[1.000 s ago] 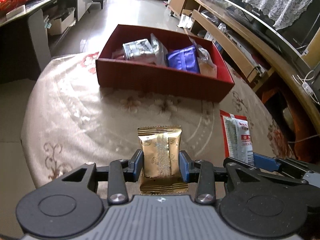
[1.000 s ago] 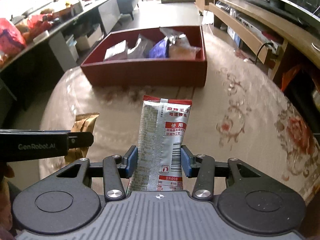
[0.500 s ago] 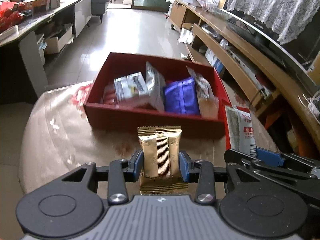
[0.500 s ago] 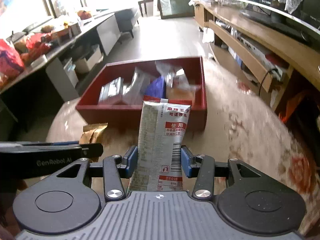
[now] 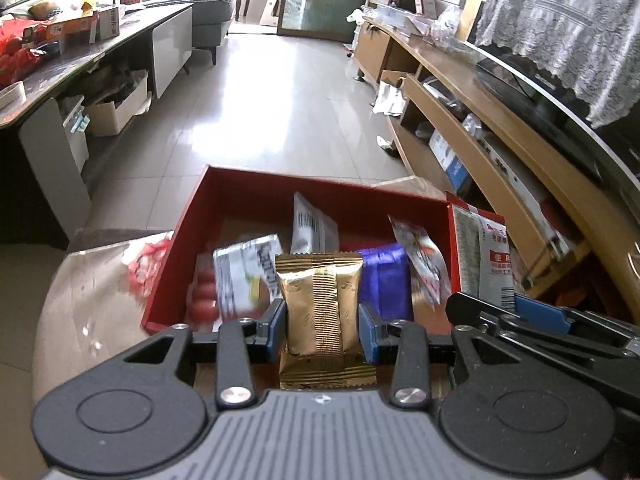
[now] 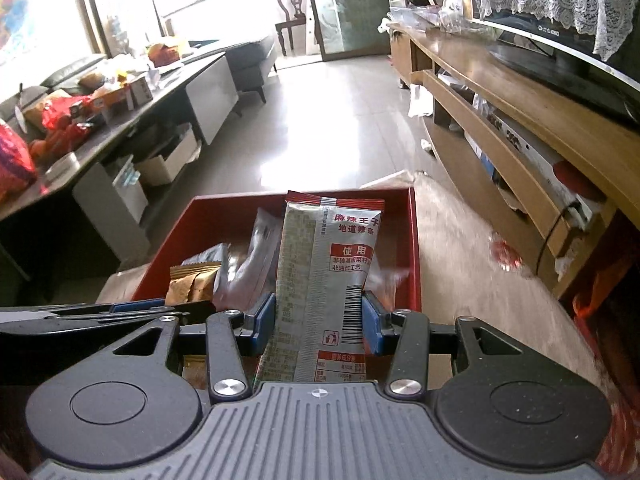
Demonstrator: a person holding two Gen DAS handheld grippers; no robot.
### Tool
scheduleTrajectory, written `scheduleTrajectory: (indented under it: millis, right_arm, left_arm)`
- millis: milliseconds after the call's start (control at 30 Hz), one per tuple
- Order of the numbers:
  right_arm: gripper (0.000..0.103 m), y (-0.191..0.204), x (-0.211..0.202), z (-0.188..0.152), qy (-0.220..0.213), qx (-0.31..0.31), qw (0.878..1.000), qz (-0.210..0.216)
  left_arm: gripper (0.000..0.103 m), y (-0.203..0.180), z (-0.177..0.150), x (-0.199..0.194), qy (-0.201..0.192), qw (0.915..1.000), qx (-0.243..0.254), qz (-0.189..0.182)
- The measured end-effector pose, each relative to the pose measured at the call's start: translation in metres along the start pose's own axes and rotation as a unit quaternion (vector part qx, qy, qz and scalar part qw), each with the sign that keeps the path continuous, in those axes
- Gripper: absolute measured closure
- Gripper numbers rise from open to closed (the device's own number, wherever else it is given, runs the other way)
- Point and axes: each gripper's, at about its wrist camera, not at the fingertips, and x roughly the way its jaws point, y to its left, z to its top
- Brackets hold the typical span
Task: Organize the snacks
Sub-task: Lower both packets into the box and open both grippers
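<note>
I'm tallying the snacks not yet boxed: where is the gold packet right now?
The gold packet sits centre in the left wrist view, clamped in the left gripper, in front of the red box and beside the right gripper's silver packet.

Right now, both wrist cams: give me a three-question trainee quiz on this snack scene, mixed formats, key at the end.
1. True or false: the left gripper has its jaws shut on a gold foil snack packet.
2. Multiple choice: the silver packet with the red top edge is A) lying flat on the table, B) clamped upright in the right gripper, C) resting inside the red box.
3. Fill in: in the left wrist view, the packet in the box just right of the gold one is ____ in colour.

Key: 1 true. 2 B. 3 purple, the purple packet.
</note>
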Motion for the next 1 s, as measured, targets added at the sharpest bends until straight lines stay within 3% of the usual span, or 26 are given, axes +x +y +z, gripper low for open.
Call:
scheduleTrajectory:
  millis: [267, 567, 1000]
  right_arm:
    - [0.05, -0.007, 0.033, 0.022, 0.003, 0.003, 1.0, -0.002]
    - [0.049, -0.007, 0.056, 0.026, 0.017, -0.008, 1.0, -0.014]
    - [0.031, -0.011, 0.061, 0.03, 0.019, 0.014, 1.0, -0.015]
  left_arm:
    - [0.064, 0.001, 0.02, 0.041, 0.016, 0.9997, -0.009, 0.015]
    - [0.063, 0.003, 0.024, 0.06, 0.026, 0.9992, -0.009, 0.031]
    - [0.056, 0.012, 0.027, 0.055, 0.024, 0.9987, -0.027, 0.036]
